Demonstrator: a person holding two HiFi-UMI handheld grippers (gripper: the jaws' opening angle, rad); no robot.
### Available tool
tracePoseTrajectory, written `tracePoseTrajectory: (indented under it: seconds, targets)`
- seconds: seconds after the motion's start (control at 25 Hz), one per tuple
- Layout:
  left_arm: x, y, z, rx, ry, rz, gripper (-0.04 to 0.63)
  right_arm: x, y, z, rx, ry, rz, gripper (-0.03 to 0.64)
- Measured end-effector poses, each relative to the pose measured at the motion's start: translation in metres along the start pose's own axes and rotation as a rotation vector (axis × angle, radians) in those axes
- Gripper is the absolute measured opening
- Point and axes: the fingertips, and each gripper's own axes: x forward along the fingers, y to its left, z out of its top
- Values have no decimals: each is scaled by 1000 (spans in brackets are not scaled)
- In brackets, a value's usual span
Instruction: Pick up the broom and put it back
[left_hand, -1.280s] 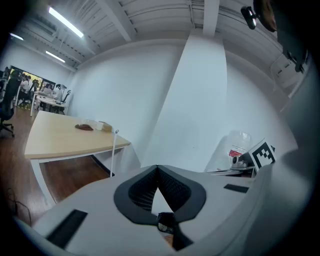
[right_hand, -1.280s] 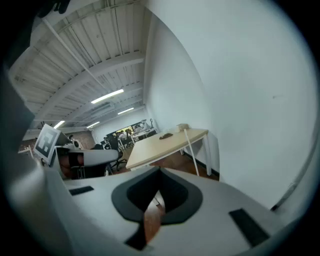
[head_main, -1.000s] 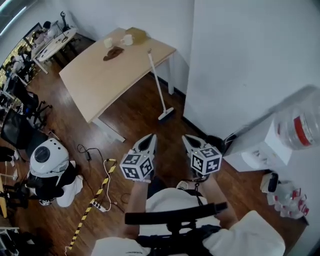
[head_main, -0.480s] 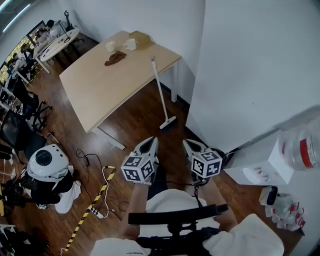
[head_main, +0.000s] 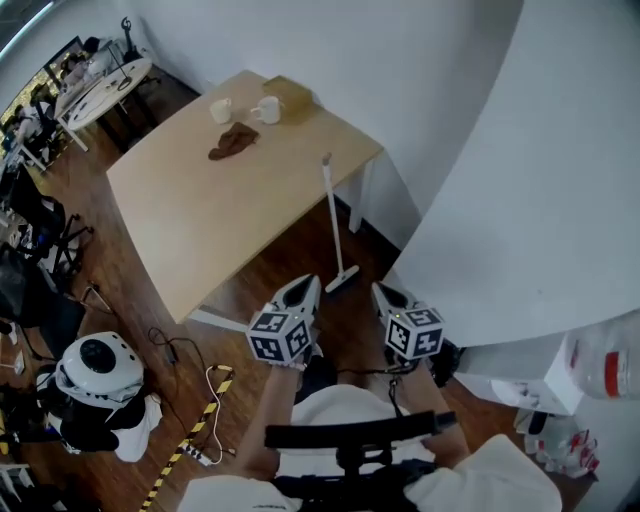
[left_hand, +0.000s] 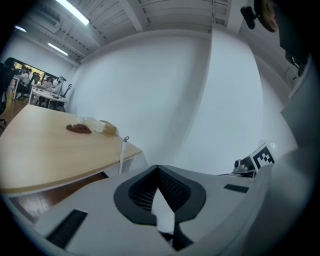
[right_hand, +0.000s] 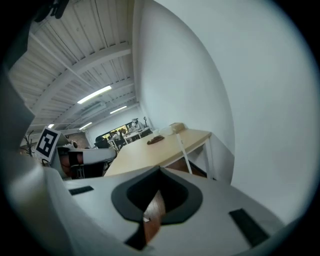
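Brown wood floor (head_main: 270, 270) fills the room, with a white wall (head_main: 520, 200) bulging in at the right. Beyond the grippers stands a pale table (head_main: 170, 210). Its near corner and white leg (head_main: 360, 205) are just beside the broom (head_main: 334, 225), which leans almost upright against the table edge, its head on the floor close to the wall. A white domed machine (head_main: 95, 365) sits at the left, near cables (head_main: 190, 350) and striped tape (head_main: 185, 435). The left gripper (head_main: 308, 284) and right gripper (head_main: 381, 290) point toward the broom's head without touching it, each with jaws pressed together on nothing. Two mugs (head_main: 220, 110) and a brown cloth (head_main: 232, 142) lie on the far tabletop.
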Motion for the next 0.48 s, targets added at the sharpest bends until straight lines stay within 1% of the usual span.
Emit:
tracePoseTrajectory:
  seconds: [0.12, 0.28, 0.36, 0.48]
  targets:
    - [22, 29, 27, 12, 5, -5, -11, 41, -4, 27, -4, -4, -17, 11]
    - [43, 62, 58, 35, 12, 17, -11, 83, -9, 58, -4, -16, -42, 11]
    - [53, 73, 70, 29, 11, 23, -11, 102, -12, 72, -11, -23, -51, 12]
    - [67, 82, 80, 15, 8, 33, -11, 130, -21, 89, -51, -20, -59, 24]
